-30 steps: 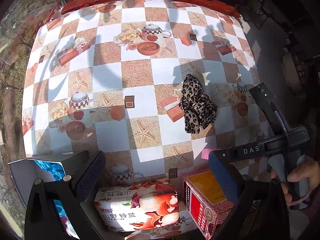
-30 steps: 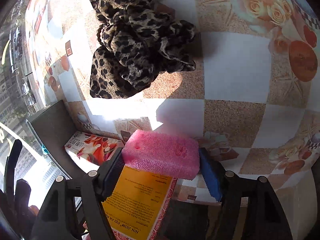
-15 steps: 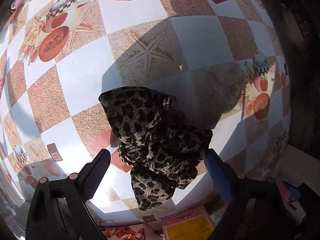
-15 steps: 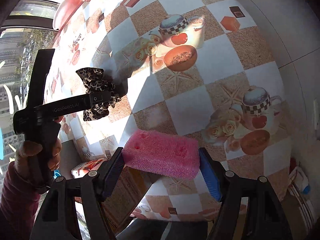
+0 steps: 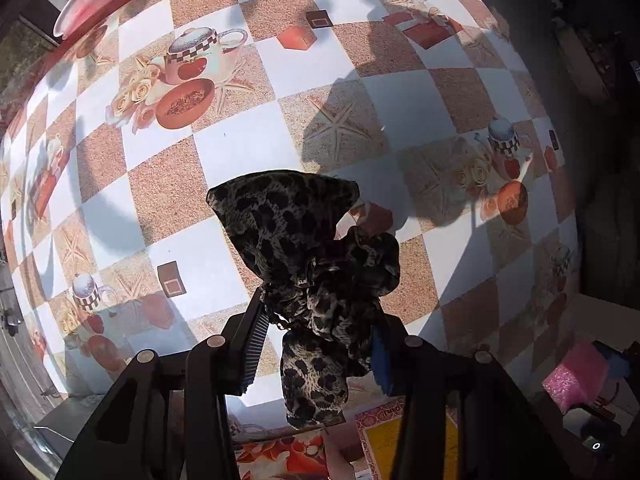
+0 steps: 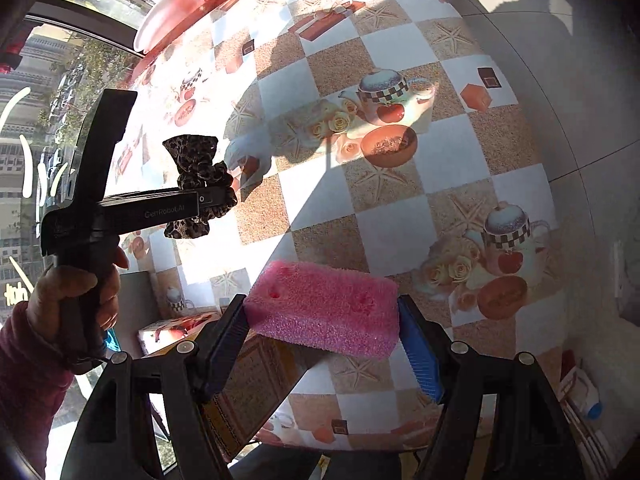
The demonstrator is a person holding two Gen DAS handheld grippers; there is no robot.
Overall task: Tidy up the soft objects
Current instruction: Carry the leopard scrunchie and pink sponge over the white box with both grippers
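Leopard scarf [image 5: 308,280] sits bunched on the counter [image 5: 224,152], roughly mid-counter on the checkered cloth, partly in shadow. Left hand-held gripper [image 5: 316,336] points straight down over it, jaws closing with the scarf's lower bunch between them; fabric spills past both pads, contact on the pads not clear enough to call a firm grip. From the right wrist view the same gripper [image 6: 208,200] shows side-on, handle in a hand [image 6: 76,292] with a dark red sleeve, scarf [image 6: 196,160] under its tip.

Pink sponge [image 6: 324,312] is clamped in the right hand-held gripper [image 6: 324,336], jaws about mid-open, pads pressing on both short ends. Sponge is lifted clear of the counter [image 6: 332,196], over its near edge. It also shows small at the right edge of the left wrist view [image 5: 576,376].

Red-and-yellow box [image 6: 248,392] lies right under the sponge at the near edge. Floral tissue box [image 6: 176,332] is just beside it, toward the near left corner. Pink tray [image 6: 168,12] rests at the far edge.
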